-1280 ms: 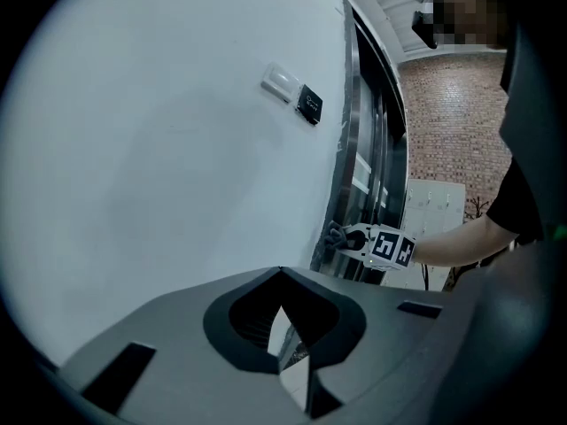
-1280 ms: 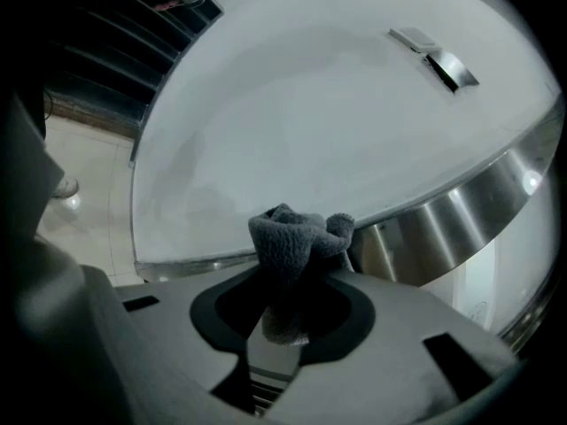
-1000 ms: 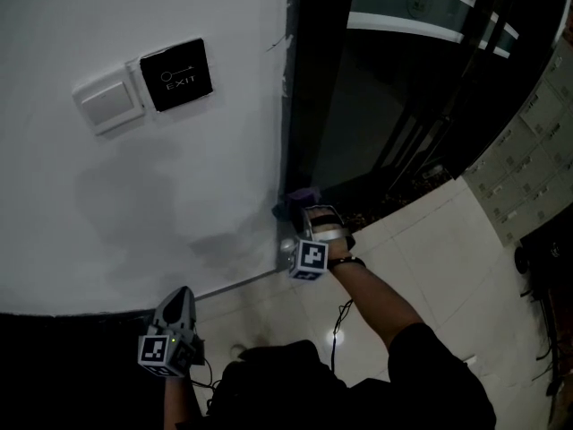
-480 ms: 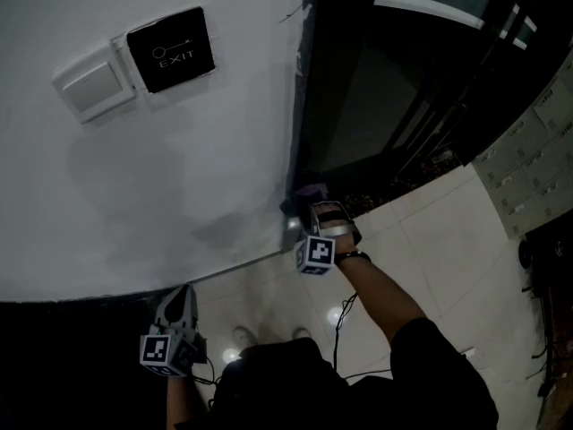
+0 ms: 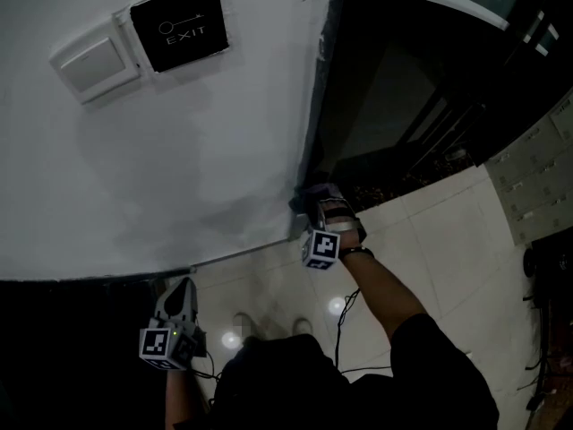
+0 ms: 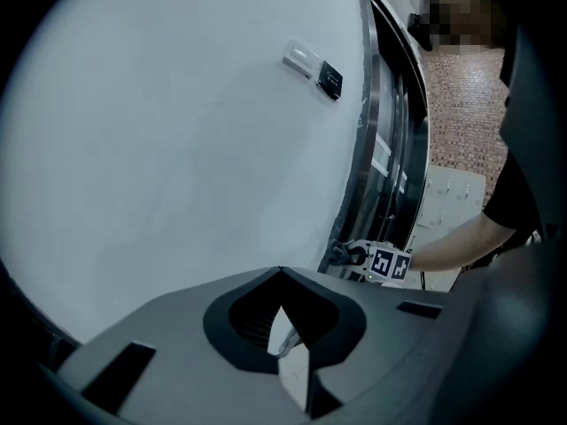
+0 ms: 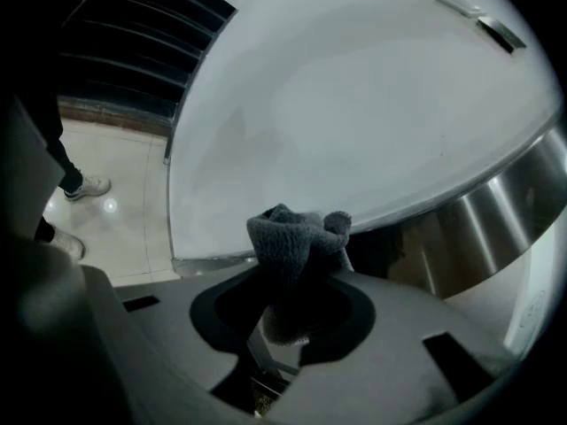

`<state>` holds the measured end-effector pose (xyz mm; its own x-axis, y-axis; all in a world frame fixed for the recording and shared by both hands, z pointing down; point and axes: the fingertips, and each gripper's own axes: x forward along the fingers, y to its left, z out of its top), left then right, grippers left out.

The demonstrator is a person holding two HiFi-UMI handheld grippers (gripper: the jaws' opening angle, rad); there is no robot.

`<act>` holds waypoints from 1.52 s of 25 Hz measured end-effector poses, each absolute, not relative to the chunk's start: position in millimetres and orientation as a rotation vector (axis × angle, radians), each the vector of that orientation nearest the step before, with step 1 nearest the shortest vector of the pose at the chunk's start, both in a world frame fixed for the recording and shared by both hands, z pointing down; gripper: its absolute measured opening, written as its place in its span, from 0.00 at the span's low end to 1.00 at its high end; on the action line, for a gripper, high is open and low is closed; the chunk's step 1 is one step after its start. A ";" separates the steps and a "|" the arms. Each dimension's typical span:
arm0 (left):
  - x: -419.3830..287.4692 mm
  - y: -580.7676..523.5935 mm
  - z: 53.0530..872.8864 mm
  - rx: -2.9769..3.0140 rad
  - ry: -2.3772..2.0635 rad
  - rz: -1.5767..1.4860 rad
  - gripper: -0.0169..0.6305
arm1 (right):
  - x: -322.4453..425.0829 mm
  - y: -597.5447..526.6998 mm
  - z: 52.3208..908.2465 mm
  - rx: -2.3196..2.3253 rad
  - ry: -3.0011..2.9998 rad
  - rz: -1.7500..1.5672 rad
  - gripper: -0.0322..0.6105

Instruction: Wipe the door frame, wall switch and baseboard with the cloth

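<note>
- At the foot of the door frame [image 5: 315,124], where the steel edge meets the white wall [image 5: 179,159], the right gripper [image 5: 312,206] is held low, with the person's arm stretched out behind it.
- Its jaws are closed on a bunched grey cloth [image 7: 297,246]. The right gripper view shows the fleecy wad standing up between them.
- The cloth [image 5: 307,193] sits at the bottom corner of the wall, right by the frame and just above the baseboard [image 5: 246,256]. Whether it is pressed against the surface cannot be told.
- In the right gripper view the frame is a brushed metal band [image 7: 496,211] on the right, and the baseboard a thin shiny strip [image 7: 208,264] under the wall.
- The left gripper [image 5: 182,292] is held well apart from the right one, lower and to the left, near the dark lower edge of the head view and pointing up at the wall.
- Its jaws are brought together with nothing between them [image 6: 283,326].
- The wall switch [image 5: 94,61] is high on the wall, just beside a black plate marked EXIT [image 5: 177,25], far from both grippers.
- The glossy tiled floor [image 5: 430,240] reflects small points of light.
</note>
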<state>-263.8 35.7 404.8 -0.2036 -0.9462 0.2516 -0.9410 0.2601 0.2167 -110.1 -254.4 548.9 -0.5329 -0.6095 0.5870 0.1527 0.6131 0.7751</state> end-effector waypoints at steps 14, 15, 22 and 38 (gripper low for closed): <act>-251.5 50.7 385.8 1.704 -2.271 0.008 0.03 | -107.8 -241.1 554.8 0.361 -1.957 -0.892 0.20; -249.9 47.0 381.3 1.717 -2.274 -0.002 0.03 | -103.0 -239.0 547.6 0.379 -1.974 -0.881 0.20; -210.6 21.6 353.5 1.866 -2.258 -0.060 0.03 | -41.1 -224.1 479.4 0.548 -2.176 -0.754 0.20; -43.6 -88.1 327.3 2.291 -1.967 -0.256 0.03 | 192.7 -191.4 330.3 1.096 -2.720 -0.217 0.20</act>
<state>-43.6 -88.1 327.3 0.1459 -0.9878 -0.0553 -0.9689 -0.1539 0.1937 192.7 -191.4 330.3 -0.7049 -0.6973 0.1301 -0.6678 0.7142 0.2095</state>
